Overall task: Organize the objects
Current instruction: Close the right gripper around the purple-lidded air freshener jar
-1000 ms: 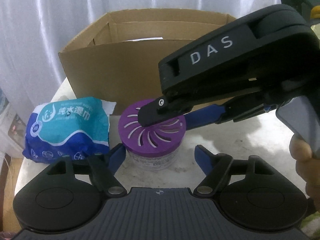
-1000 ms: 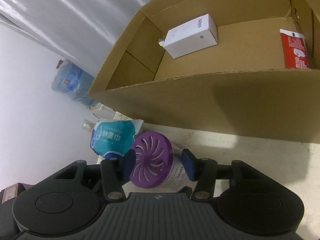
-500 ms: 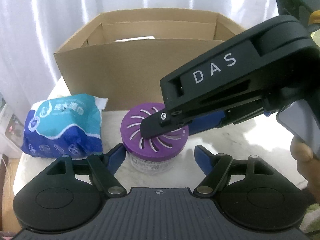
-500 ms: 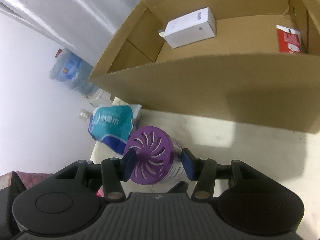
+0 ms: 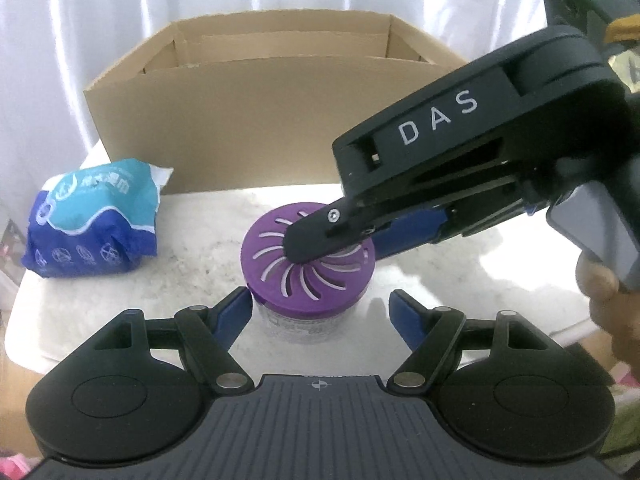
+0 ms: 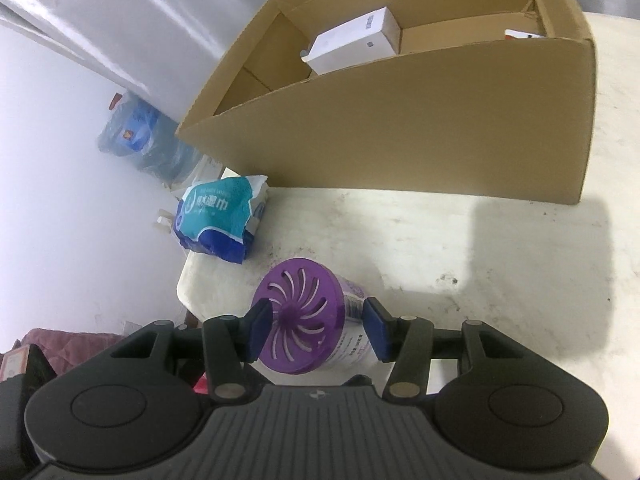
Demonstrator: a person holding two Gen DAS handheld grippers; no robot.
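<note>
Right gripper (image 6: 317, 325) fingers straddle the purple-lidded jar (image 6: 308, 320) on the table (image 6: 500, 264)

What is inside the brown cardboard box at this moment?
Inside the brown cardboard box, the right wrist view shows a white rectangular carton and the edge of a red and white packet. The near wall hides the rest of the floor.
</note>
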